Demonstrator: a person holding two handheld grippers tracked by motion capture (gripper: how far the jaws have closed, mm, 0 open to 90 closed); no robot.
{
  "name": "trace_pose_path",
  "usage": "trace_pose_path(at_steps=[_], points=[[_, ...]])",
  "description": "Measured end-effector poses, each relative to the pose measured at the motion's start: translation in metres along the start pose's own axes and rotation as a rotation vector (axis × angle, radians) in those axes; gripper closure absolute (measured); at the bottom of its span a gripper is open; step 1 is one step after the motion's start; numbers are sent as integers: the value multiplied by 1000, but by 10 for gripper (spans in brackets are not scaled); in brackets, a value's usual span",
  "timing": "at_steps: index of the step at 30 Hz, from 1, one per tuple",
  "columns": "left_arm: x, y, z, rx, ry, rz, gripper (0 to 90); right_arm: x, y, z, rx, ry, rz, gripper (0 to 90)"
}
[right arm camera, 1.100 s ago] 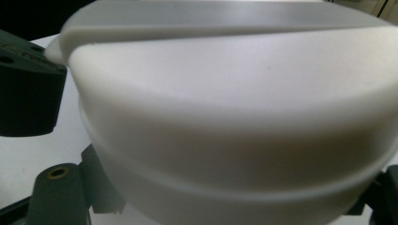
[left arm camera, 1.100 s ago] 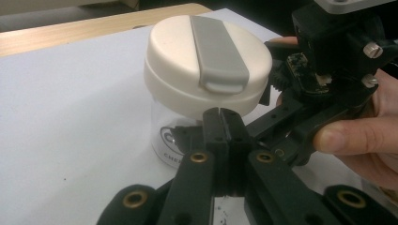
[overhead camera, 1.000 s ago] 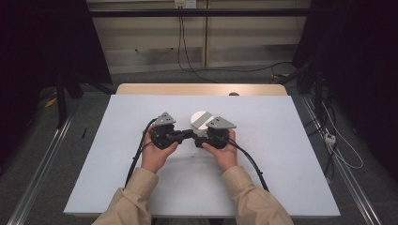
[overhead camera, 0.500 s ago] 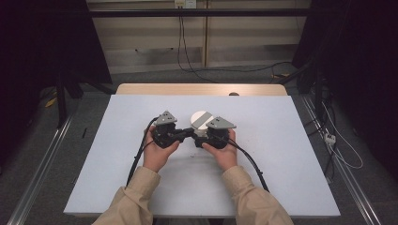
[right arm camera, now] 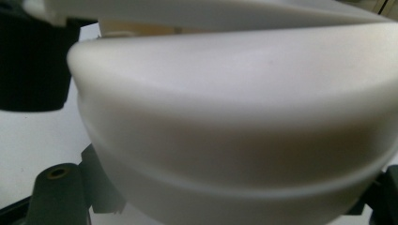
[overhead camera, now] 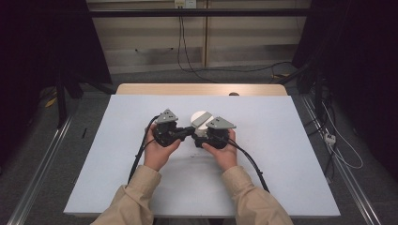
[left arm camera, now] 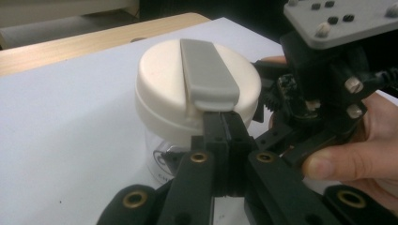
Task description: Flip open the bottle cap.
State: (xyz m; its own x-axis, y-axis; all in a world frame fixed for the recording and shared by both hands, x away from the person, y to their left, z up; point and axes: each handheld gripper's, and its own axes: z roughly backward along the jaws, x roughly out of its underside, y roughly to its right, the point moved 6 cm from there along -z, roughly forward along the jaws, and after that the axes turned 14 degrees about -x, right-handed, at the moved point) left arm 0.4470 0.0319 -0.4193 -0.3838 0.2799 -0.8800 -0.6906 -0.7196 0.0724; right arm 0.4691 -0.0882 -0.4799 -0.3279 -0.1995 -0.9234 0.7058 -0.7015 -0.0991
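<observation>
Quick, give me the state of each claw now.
Left claw: shut, its tips at the grey handle on the jar lid.
Right claw: closed around the jar.

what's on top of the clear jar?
A cream lid with a grey bar handle across it caps the jar. Its contents stay hidden: the lid and left gripper cover them.

- Your jar (left arm camera: 162,154): clear body, standing upright on the pale blue table surface near its middle.
- The lid (left arm camera: 197,93): cream-white, round, with a grey bar handle (left arm camera: 209,72) running across the top; it sits on the jar, level.
</observation>
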Motion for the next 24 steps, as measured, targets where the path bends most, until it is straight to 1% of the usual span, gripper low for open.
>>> trace_pose_path(at_steps=[3, 11, 14, 16, 17, 19, 21, 24], points=[[-4, 0, 0, -4, -2, -3, 900, 0, 0, 0, -1, -1, 0, 188], [-10, -2, 0, -14, -1, 7, 900, 0, 0, 0, 0, -1, 1, 188], [-13, -3, -1, -17, -3, 3, 900, 0, 0, 0, 1, -1, 1, 188], [-15, -3, -1, -15, -7, 2, 900, 0, 0, 0, 0, -2, 1, 188], [-16, -3, -2, -13, -4, 10, 900, 0, 0, 0, 0, -2, 1, 188], [-18, -4, -2, -15, -7, 5, 900, 0, 0, 0, 0, -2, 1, 188], [-19, -3, -3, -10, -2, 17, 900, 0, 0, 0, 1, -2, 1, 188], [-22, -3, -3, -11, -4, 10, 900, 0, 0, 0, 1, -2, 1, 188]])
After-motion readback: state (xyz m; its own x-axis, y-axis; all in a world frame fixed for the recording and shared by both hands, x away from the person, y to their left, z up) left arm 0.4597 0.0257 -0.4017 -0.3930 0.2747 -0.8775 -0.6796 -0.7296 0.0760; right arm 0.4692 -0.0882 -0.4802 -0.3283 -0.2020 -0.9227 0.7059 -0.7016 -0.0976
